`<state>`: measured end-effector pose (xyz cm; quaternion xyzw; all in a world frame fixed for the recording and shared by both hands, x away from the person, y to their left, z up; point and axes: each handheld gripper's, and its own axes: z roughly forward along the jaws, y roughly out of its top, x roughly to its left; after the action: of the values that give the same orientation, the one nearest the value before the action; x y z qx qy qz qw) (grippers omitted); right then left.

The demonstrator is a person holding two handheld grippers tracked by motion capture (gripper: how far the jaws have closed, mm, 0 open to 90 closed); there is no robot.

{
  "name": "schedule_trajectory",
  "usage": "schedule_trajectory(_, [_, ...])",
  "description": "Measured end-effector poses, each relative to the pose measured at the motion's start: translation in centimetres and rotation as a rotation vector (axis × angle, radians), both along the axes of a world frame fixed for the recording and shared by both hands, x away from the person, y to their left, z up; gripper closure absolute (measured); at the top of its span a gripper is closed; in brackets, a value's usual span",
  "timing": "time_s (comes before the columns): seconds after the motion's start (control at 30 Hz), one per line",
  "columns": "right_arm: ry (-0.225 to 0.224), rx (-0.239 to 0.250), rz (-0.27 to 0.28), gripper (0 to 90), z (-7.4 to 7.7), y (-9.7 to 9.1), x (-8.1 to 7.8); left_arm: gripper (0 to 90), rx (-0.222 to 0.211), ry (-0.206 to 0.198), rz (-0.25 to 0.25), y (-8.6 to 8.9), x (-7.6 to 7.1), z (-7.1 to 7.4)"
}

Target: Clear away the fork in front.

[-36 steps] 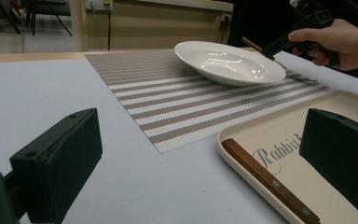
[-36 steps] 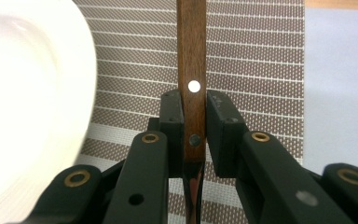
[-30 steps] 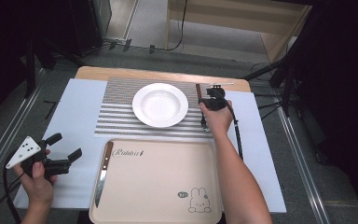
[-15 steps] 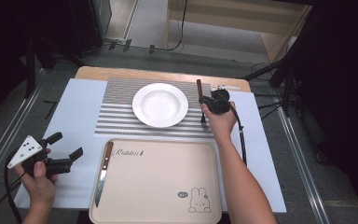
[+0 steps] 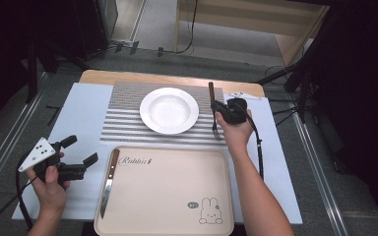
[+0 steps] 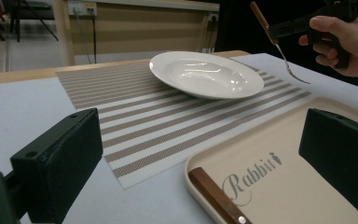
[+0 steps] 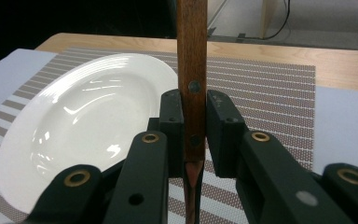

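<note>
My right gripper (image 5: pixel 221 107) is shut on the wooden handle of a fork (image 5: pixel 215 129), just right of the white plate (image 5: pixel 169 110) on the striped placemat (image 5: pixel 123 123). In the right gripper view the handle (image 7: pixel 192 56) stands clamped between both pads, with the plate (image 7: pixel 74 121) to its left. The fork (image 6: pixel 289 65) hangs tilted, tines low over the mat's right edge. My left gripper (image 5: pixel 82 150) is open and holds nothing, left of the beige tray (image 5: pixel 177 196). A wooden-handled knife (image 5: pixel 108 183) lies along the tray's left side.
The placemat sits on a white sheet (image 5: pixel 78 113) over a wooden table (image 5: pixel 128 77). The tray's printed rabbit (image 5: pixel 209 212) is at its near right. A cable (image 5: pixel 260 147) trails beside my right forearm. Dark stands and floor surround the table.
My right hand has drifted slightly toward the near side with the fork still clamped. My left hand has shifted a little toward the tray, its jaws still apart.
</note>
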<state>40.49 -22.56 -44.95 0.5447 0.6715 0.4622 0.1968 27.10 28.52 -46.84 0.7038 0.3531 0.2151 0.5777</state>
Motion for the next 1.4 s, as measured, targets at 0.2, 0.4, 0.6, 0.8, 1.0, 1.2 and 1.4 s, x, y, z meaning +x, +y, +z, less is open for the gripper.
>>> schedule_trajectory(0.2, [-0.033,0.02,0.02,76.4,0.3,-0.1,-1.1,0.0,0.006,0.008,-0.031,-1.3,0.6,0.5])
schedule_trajectory(0.4, [-0.059,0.032,0.046,76.4,0.6,-0.1,-2.2,0.0,-0.009,0.006,-0.053,-2.6,1.2,1.3])
schedule_trajectory(0.6, [-0.085,0.04,0.069,76.4,0.9,0.2,-3.4,0.0,0.0,-0.006,-0.086,-4.3,1.9,2.4])
schedule_trajectory(0.8, [-0.115,0.054,0.103,76.4,1.3,0.6,-4.8,0.0,0.007,0.006,-0.119,-6.1,2.7,2.6])
schedule_trajectory(1.0, [-0.138,0.066,0.135,76.4,1.3,1.0,-6.4,0.0,0.007,0.005,-0.149,-8.0,3.5,3.4])
schedule_trajectory(1.2, [-0.156,0.085,0.16,76.3,1.0,1.2,-8.1,0.0,-0.001,0.013,-0.182,-10.1,4.2,4.1])
schedule_trajectory(1.4, [-0.166,0.094,0.184,76.3,0.6,1.5,-9.7,0.0,-0.023,0.02,-0.222,-11.8,4.6,4.5])
